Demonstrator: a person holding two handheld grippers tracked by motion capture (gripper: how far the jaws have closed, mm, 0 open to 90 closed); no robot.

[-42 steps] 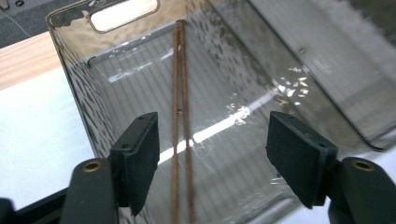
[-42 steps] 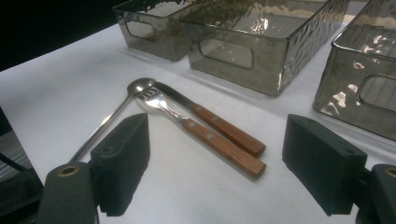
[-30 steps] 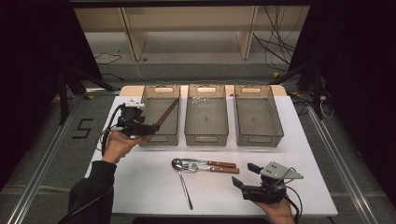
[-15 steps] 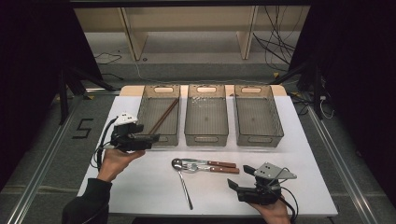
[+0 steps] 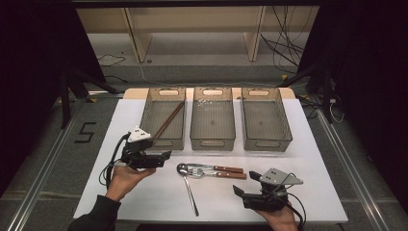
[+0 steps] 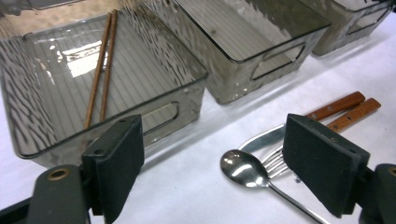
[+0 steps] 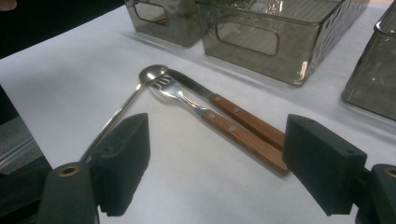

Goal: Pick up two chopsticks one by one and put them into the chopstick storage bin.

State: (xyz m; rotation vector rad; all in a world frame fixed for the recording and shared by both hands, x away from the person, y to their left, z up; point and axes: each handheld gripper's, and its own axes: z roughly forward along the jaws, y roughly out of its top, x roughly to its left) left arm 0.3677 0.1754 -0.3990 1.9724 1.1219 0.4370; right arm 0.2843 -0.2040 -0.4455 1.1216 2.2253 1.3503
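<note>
R gripper (image 5: 239, 191) sits by the near edge of the table (image 5: 317, 187), toward its right corner, jaws wide apart w/ nothing between them, aimed left at the cutlery; in the right gripper view (image 7: 215, 163) the wood-handled fork (image 7: 219, 122) and knife (image 7: 233, 112) lie just ahead of the pads, side by side and touching. Spoon (image 5: 188, 186) lies near the middle of the near half, handle running toward the near edge, bowl up against the fork tines and knife blade; fork (image 5: 219, 174) and knife (image 5: 216, 168) lie level across the table, wooden handles pointing to the right edge. L gripper (image 5: 166, 155) hangs over the left part of the table, between the near edge and the bins, pointing right; its jaws have just been opening and stand wide, nothing between them, and in the left gripper view (image 6: 212, 161) the spoon bowl and fork tines show between the pads but farther off, not touched. Along the far edge 3 clear grey bins stand in a row: left bin (image 5: 146, 122) holds a pair of brown chopsticks (image 5: 168, 120) lying slanted inside it, middle bin (image 5: 212, 142), right bin (image 5: 284, 130) nearest the far right corner
</note>
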